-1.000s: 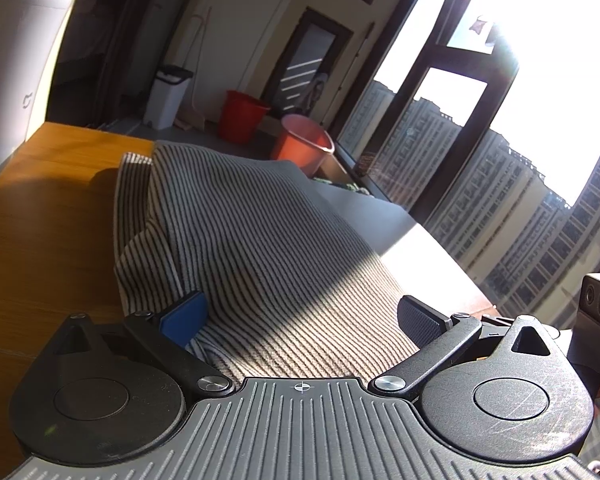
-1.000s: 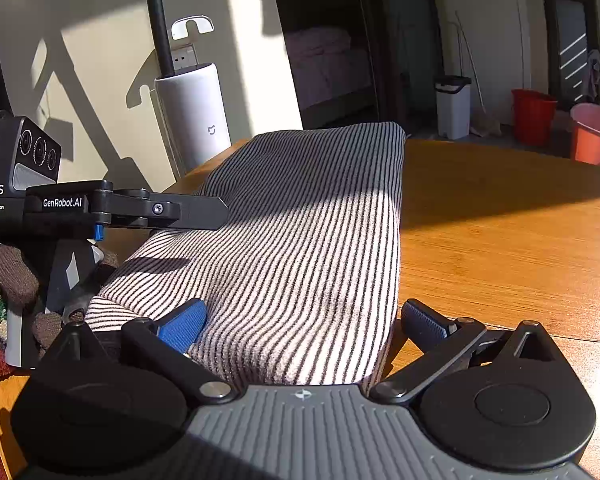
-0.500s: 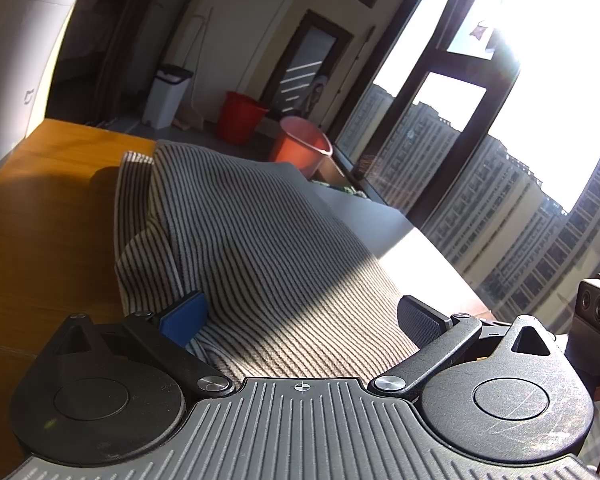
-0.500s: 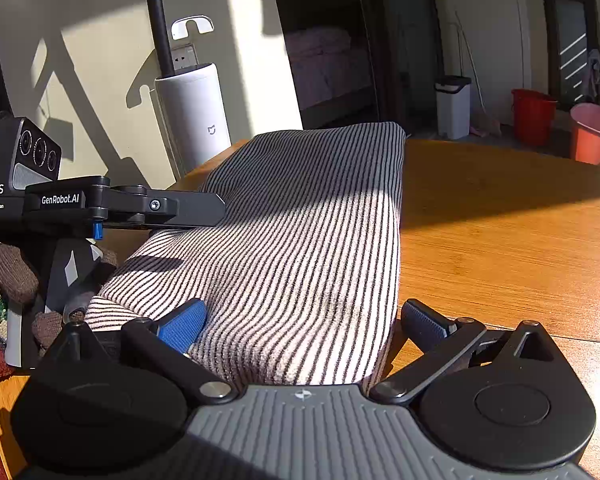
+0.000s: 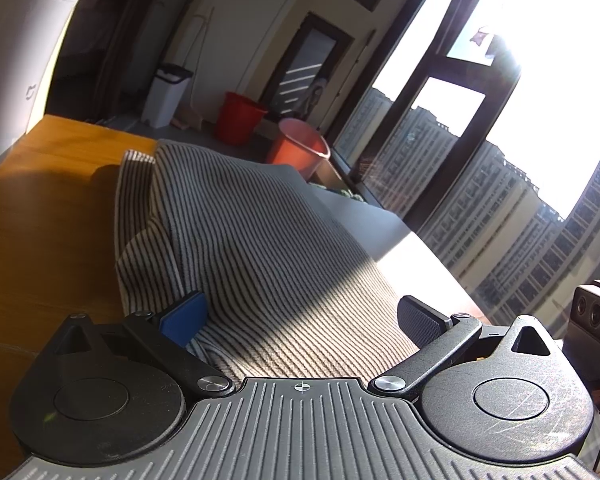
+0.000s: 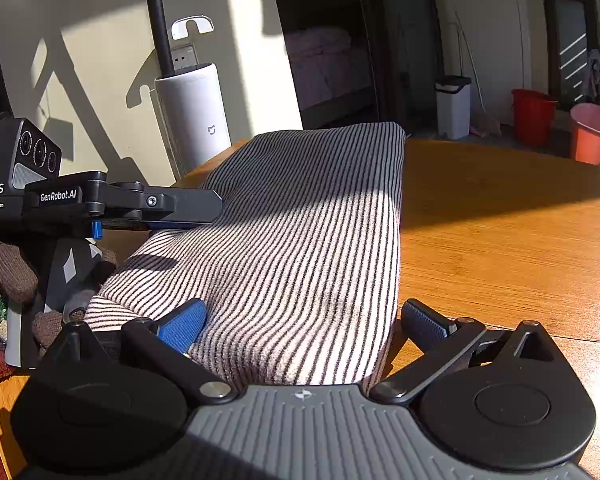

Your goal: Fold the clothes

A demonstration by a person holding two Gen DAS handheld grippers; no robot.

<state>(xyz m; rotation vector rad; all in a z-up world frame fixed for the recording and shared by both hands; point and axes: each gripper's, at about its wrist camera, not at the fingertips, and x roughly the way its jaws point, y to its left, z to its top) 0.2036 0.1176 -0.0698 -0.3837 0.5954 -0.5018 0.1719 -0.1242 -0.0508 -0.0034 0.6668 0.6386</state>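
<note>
Nothing has moved: both wide-open claws, left (image 5: 302,314) and right (image 6: 302,320), straddle the black-and-white striped knit garment (image 6: 300,232) on the orange wooden surface (image 6: 500,232), and closing on its near edge is judged next.

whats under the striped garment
The striped garment lies on the wooden table, bare beside it. A lower striped layer peeks out along one edge. Whatever else lies beneath is covered. Both grippers, left and right, straddle its near end, open.

— Any room to pass?
— Bare wooden table (image 6: 500,240) right of the striped garment (image 6: 300,240).
— And left?
— The left gripper (image 6: 216,204) and white cylinder (image 6: 192,116) crowd that edge.
</note>
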